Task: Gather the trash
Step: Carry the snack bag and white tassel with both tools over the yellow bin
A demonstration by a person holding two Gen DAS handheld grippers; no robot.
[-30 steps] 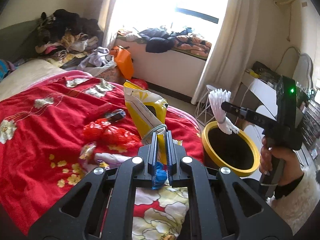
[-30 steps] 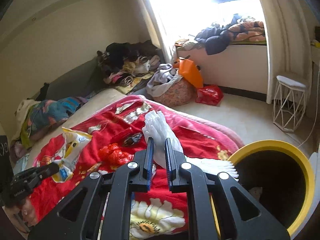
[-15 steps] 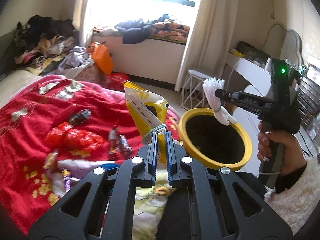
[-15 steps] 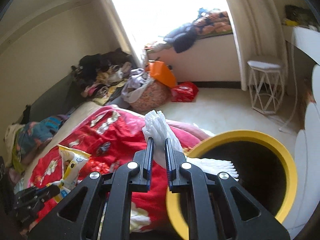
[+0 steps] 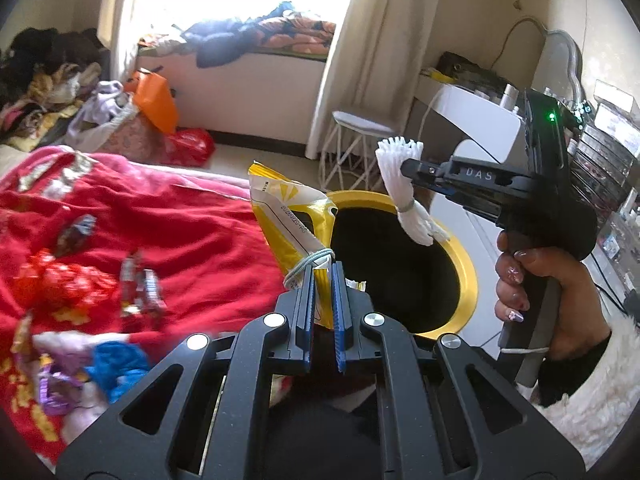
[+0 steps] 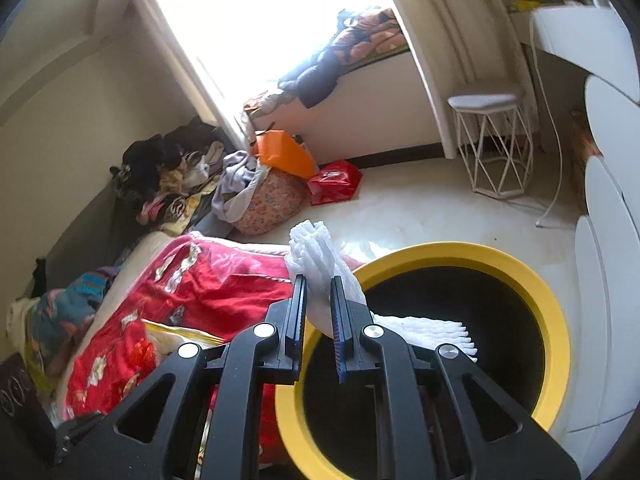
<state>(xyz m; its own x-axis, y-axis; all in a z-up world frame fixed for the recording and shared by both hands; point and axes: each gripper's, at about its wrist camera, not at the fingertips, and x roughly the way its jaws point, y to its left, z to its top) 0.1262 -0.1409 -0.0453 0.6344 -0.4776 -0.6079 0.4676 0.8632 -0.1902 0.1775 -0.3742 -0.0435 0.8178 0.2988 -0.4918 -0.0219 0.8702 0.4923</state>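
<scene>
My left gripper (image 5: pixel 322 270) is shut on a yellow and white snack bag (image 5: pixel 290 220) tied with a rubber band, held at the near left rim of the yellow trash bin (image 5: pixel 466 280). My right gripper (image 6: pixel 318 284) is shut on a white foam net sleeve (image 6: pixel 316 252) and holds it over the bin's (image 6: pixel 552 312) left rim. In the left wrist view the right gripper (image 5: pixel 404 168) shows with the sleeve (image 5: pixel 404 192) hanging above the bin's opening. Several wrappers (image 5: pixel 140 284) lie on the red blanket (image 5: pixel 192 240).
A white wire stool (image 6: pixel 496 144) stands on the floor beyond the bin. An orange bag (image 6: pixel 284 152), a red bag (image 6: pixel 334 182) and piled clothes (image 6: pixel 168 168) lie by the window bench. A white dresser (image 5: pixel 480 128) stands right of the bin.
Both grippers have swung right, from over the bed toward the bin. The bin now fills more of both views, and each gripper still holds its item.
</scene>
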